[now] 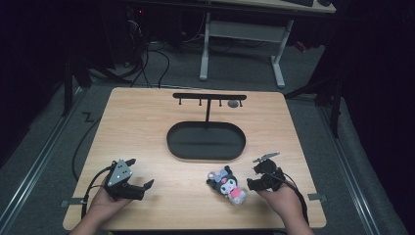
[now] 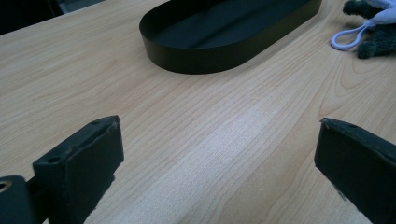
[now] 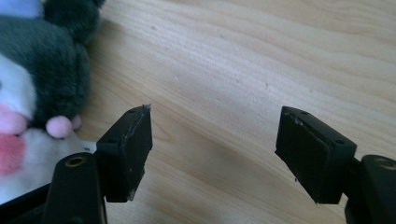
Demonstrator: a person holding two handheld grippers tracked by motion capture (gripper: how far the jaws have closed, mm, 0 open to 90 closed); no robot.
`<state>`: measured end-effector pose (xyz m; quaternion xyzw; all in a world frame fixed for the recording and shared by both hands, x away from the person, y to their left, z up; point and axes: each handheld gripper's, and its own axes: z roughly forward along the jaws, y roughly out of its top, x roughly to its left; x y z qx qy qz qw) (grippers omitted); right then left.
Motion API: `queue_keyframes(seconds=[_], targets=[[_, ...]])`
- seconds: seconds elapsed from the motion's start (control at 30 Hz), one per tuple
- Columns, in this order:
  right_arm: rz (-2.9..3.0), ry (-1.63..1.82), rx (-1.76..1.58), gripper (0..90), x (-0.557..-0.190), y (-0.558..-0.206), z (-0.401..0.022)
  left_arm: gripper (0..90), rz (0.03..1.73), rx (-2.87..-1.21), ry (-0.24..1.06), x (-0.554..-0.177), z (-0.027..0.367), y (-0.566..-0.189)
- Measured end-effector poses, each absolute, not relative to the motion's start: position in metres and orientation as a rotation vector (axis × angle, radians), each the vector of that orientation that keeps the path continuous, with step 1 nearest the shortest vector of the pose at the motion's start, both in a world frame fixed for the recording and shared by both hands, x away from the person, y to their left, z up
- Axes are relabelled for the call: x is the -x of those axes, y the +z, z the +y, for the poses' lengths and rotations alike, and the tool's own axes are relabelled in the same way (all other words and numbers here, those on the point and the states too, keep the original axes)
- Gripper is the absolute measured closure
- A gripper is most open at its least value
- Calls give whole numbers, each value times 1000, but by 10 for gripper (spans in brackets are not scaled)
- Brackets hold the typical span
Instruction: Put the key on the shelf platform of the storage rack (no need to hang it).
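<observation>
Your right hand-held gripper (image 1: 255, 177), open and empty, sits just right of the plush toy (image 1: 228, 185), nearer than your left.

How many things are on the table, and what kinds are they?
Plush toy: 1
Black oval tray with a hook stand: 1
Hand-held grippers: 2, the left gripper and the right gripper, both open and holding nothing
Total: 4
</observation>
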<state>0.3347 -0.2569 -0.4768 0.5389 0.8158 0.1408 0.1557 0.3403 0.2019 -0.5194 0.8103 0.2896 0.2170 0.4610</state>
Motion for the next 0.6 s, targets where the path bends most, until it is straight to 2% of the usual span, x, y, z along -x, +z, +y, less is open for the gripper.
queue_keyframes(seconds=[0.6], targets=[[2455,233,-1476,266,-342,-466,-255,32,721,-2013,506,-347,197,-522]])
